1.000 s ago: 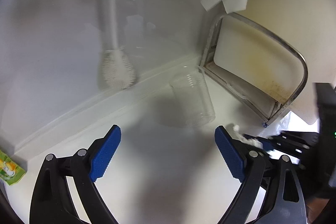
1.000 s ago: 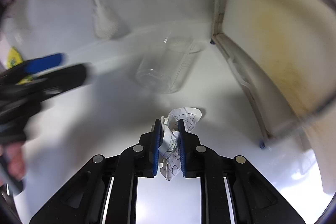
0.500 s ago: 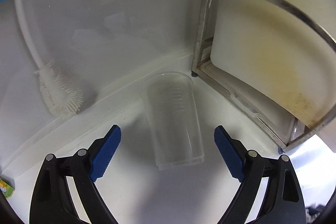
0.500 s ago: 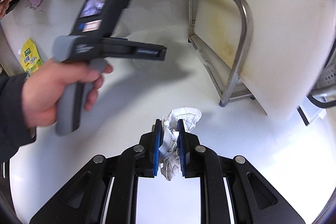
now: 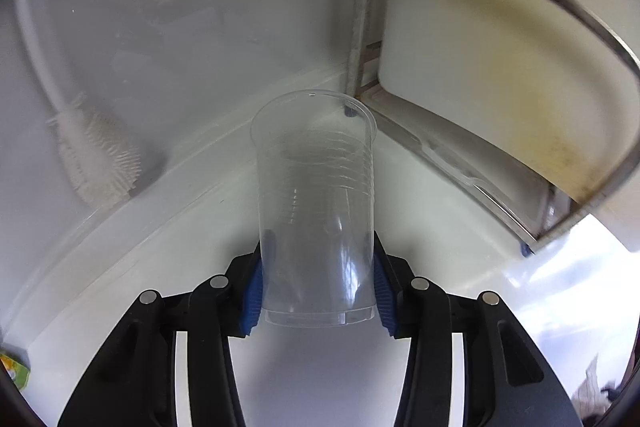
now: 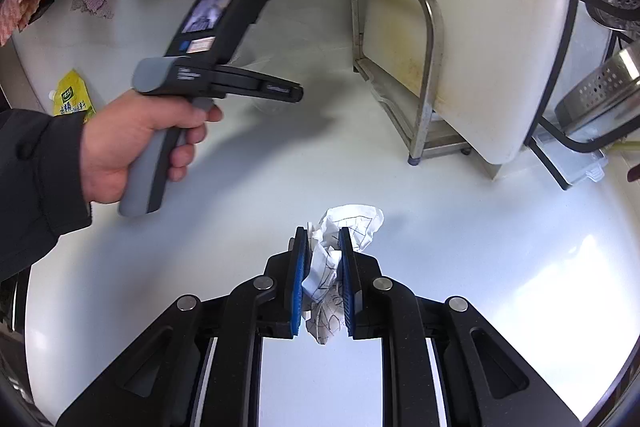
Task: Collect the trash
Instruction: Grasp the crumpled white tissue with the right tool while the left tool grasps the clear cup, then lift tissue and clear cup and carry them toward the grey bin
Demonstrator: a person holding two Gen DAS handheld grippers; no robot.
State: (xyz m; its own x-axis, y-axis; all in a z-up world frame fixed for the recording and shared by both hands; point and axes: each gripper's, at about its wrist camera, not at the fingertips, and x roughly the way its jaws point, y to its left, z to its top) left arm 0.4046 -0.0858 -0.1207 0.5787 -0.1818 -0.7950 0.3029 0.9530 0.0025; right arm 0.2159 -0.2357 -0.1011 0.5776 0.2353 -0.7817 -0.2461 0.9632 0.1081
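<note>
Left gripper point(image 5: 318, 283) pinches a clear ribbed plastic cup point(image 5: 314, 195); right gripper point(image 6: 322, 277) pinches crumpled white paper point(image 6: 340, 239)

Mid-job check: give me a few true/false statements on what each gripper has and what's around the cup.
1. The left gripper is shut on the clear plastic cup. True.
2. The right gripper is open. False: it clamps crumpled paper.
3. The cup's mouth faces away from the left camera. True.
4. The bottle brush is inside the cup. False: it lies apart, to its left.
5. The cutting board lies flat. False: it stands in a metal rack.
</note>
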